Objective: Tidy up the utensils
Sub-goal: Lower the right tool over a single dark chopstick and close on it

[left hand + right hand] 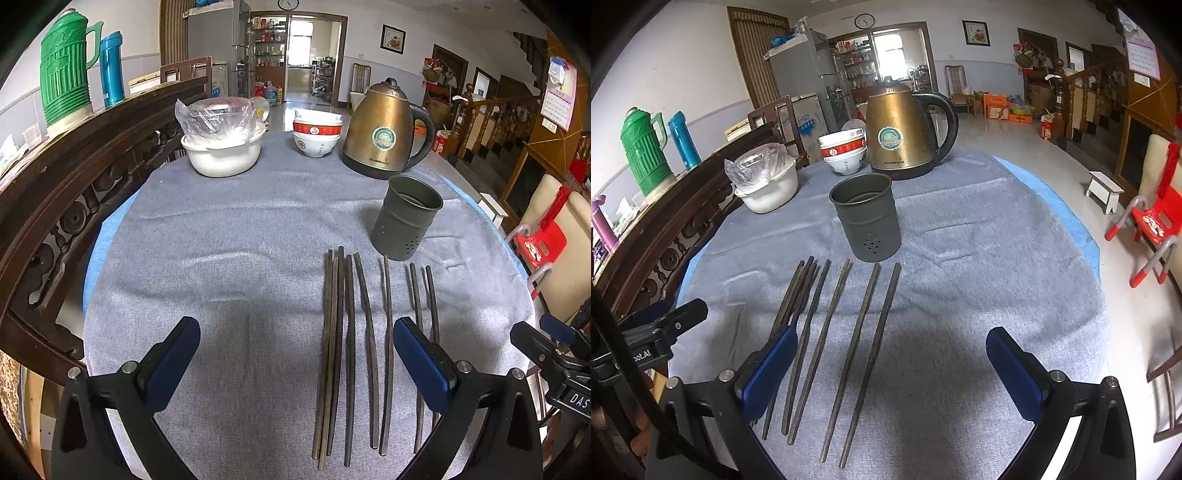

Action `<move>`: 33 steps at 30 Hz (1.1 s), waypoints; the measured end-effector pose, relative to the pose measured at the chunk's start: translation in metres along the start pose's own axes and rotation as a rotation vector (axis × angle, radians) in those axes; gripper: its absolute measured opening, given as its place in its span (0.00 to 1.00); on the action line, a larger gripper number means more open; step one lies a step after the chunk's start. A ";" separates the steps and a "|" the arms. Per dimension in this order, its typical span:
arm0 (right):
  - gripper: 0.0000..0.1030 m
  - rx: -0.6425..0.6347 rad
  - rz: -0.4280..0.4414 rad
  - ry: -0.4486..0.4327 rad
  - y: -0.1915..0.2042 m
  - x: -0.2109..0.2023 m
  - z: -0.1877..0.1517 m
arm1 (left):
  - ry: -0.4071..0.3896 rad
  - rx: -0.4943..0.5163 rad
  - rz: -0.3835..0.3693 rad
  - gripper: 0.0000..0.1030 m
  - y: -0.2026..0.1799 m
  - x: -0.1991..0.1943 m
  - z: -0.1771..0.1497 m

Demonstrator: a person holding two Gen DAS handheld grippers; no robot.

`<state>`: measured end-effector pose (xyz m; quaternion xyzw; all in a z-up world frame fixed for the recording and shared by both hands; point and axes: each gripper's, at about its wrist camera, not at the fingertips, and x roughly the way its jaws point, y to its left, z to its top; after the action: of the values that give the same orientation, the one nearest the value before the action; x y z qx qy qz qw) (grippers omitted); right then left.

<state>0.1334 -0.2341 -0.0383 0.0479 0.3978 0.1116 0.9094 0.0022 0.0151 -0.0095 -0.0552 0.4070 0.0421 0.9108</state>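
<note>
Eight dark chopsticks point(349, 354) lie side by side on the grey cloth point(229, 258) that covers the surface, their lengths running toward 12 o'clock in the left wrist view. Four of them bunch together at the left of the row, touching or nearly so; the others lie spread apart. Just beyond the far tips, at about 1 o'clock, stands a grey metal holder point(406, 218), upright, open at the top, with small holes low on its wall. Nothing is seen standing in it.

Both grippers hover low over the near edge of the cloth, each with jaws spread wide and gripping nothing. The left gripper point(295, 365) has its right finger over the two chopsticks at the right end of the row, while most of the others lie in the gap between its fingers. In the right wrist view the right gripper point(892, 373) has its left finger over the bunched chopsticks at the left of the row; four sticks lie in its gap.

Farther back, toward 12 o'clock, a bronze kettle point(384, 131) stands behind the holder, stacked bowls point(317, 134) sit beside it at 11 o'clock, and a white pot point(221, 155) holding a plastic bag sits farther left. A blue cloth edge point(1067, 218) shows under the grey one.
</note>
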 end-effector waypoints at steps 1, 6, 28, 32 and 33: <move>1.00 0.002 0.000 0.004 0.000 0.001 0.000 | 0.001 0.001 0.000 1.00 0.000 0.000 0.000; 1.00 0.005 -0.012 0.025 -0.002 0.006 -0.004 | 0.001 -0.001 0.004 1.00 0.003 0.002 -0.001; 0.54 0.163 0.089 0.318 -0.017 0.078 -0.001 | 0.169 -0.117 -0.003 1.00 0.037 0.040 -0.016; 0.46 0.176 0.079 0.372 -0.013 0.096 0.007 | 0.184 -0.106 -0.005 1.00 0.037 0.043 -0.016; 0.44 0.178 0.076 0.391 -0.011 0.102 0.008 | 0.188 -0.106 -0.005 1.00 0.037 0.044 -0.016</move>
<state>0.2084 -0.2205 -0.1080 0.1202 0.5728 0.1172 0.8023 0.0152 0.0513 -0.0557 -0.1080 0.4878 0.0557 0.8644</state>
